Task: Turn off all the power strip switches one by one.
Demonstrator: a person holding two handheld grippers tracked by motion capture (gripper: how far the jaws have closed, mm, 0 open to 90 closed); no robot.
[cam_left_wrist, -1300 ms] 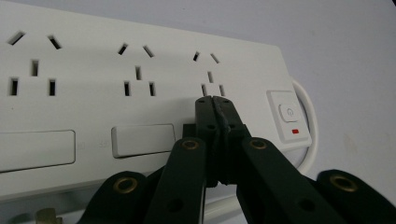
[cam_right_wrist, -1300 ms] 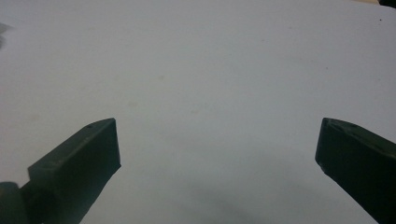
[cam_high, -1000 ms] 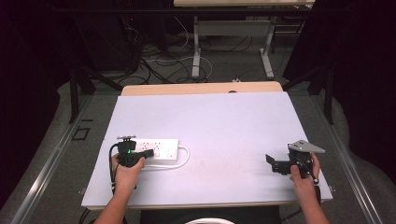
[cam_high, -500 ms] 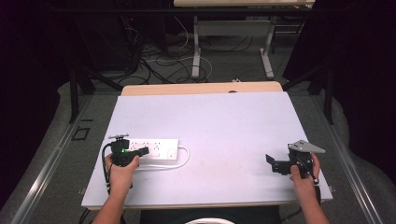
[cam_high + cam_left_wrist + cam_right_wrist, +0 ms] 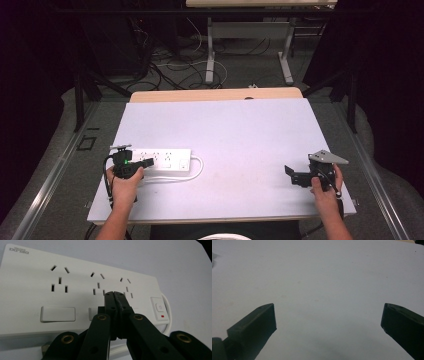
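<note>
while the white table (image 5: 240, 135) bears it toward eight o'clock, the power strip (image 5: 165, 159) lies flat with the left gripper (image 5: 115, 293) over its sockets, jaws closed on nothing; at four o'clock the right gripper (image 5: 290, 174) gapes empty.

Place: a lab or test room
Signs: black curtains (image 5: 390, 75) are hanging around; loose cables (image 5: 170, 65) are lying beyond the table (image 5: 240, 130)
</note>
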